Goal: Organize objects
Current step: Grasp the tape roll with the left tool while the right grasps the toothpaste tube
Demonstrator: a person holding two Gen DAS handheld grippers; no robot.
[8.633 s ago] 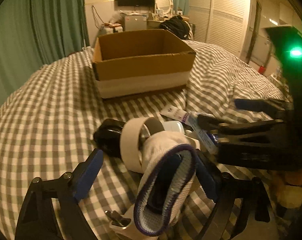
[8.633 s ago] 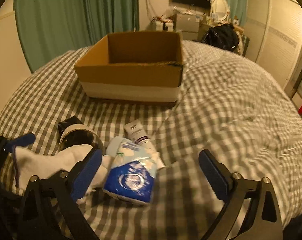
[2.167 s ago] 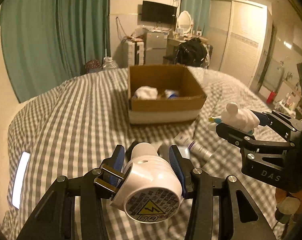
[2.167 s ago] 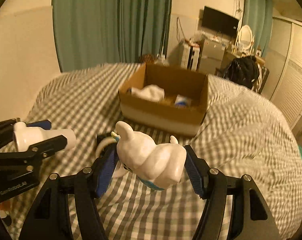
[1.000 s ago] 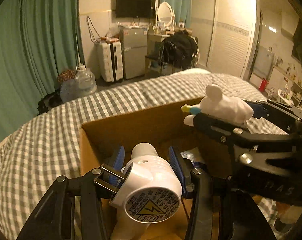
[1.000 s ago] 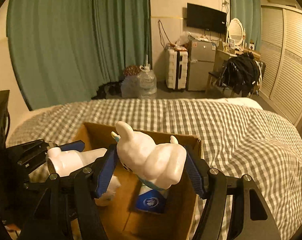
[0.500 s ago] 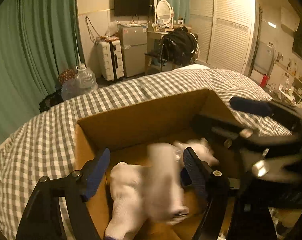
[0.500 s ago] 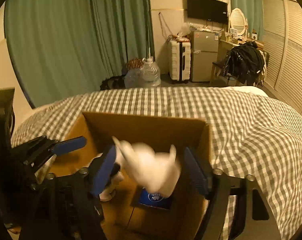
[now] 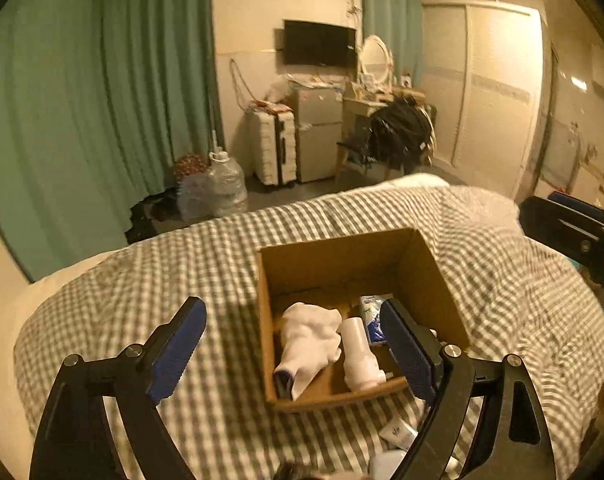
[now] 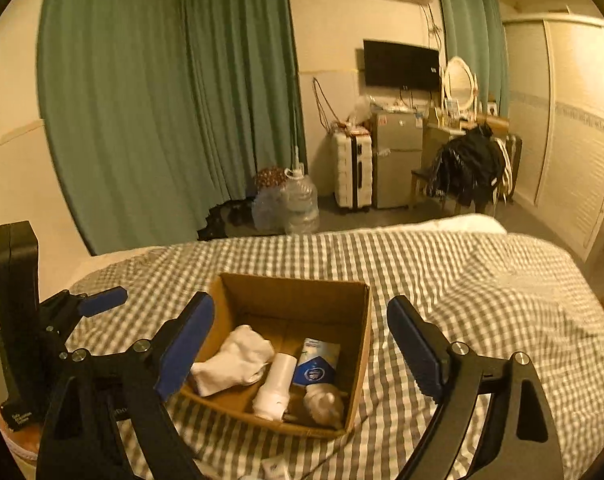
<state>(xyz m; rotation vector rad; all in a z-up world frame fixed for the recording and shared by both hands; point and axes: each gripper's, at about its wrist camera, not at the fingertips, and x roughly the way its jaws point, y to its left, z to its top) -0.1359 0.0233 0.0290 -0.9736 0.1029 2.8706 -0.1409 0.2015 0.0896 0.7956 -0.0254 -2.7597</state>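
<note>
While my grippers hang empty over the checked bed, left gripper and right gripper fingers spread wide, the cardboard box holds a white sock, plug adapter, tissue pack and small figurine. I judge most sorted; a small tube lies outside.

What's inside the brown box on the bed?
Inside the cardboard box lie a white sock, a white plug adapter, a blue tissue pack and a small white toy. Anything underneath them is hidden.
</note>
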